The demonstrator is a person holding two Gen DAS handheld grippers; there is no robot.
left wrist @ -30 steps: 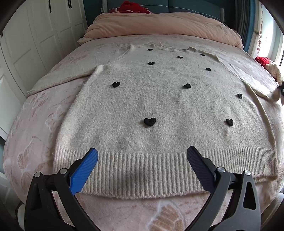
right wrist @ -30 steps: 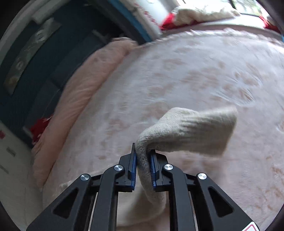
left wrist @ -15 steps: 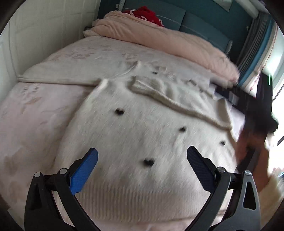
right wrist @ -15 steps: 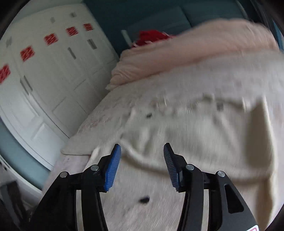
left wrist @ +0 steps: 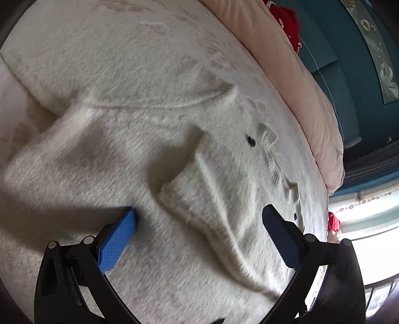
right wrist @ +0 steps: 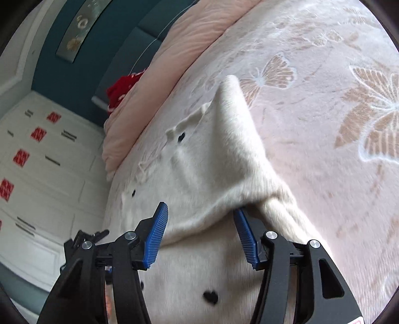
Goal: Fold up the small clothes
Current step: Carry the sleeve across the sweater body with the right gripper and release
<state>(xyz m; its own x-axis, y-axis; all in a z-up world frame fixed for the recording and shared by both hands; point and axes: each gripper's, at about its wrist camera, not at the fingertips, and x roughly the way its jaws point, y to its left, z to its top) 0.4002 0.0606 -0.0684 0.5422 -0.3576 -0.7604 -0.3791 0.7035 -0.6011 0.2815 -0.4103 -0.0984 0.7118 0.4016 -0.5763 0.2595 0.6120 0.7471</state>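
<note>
A cream fuzzy sweater [left wrist: 112, 154] with small black hearts [left wrist: 250, 140] lies flat on the bed. One sleeve [left wrist: 199, 199] is folded across its body, with the cuff end near the middle. My left gripper [left wrist: 199, 214] hovers over that cuff; its jaws are wide and closing, and the pads touch nothing. In the right wrist view the folded sleeve [right wrist: 224, 154] runs from the shoulder down to my right gripper [right wrist: 200, 211]. Its jaws are opening. The sleeve's edge lies loose between them and drapes over the right fingertip [right wrist: 243, 224].
The bed carries a pink blanket [right wrist: 324, 124] with butterfly and flower patterns. A rolled pink duvet [left wrist: 286, 74] and a red garment [left wrist: 289, 22] lie by the teal headboard [left wrist: 331, 74]. White wardrobe doors [right wrist: 49, 174] stand beside the bed, and a bright window [left wrist: 369, 224] is on the other side.
My right gripper let go of the sleeve cuff, which now lies folded over the sweater's body. My left gripper swung from the hem up to the folded sleeve and rolled.
</note>
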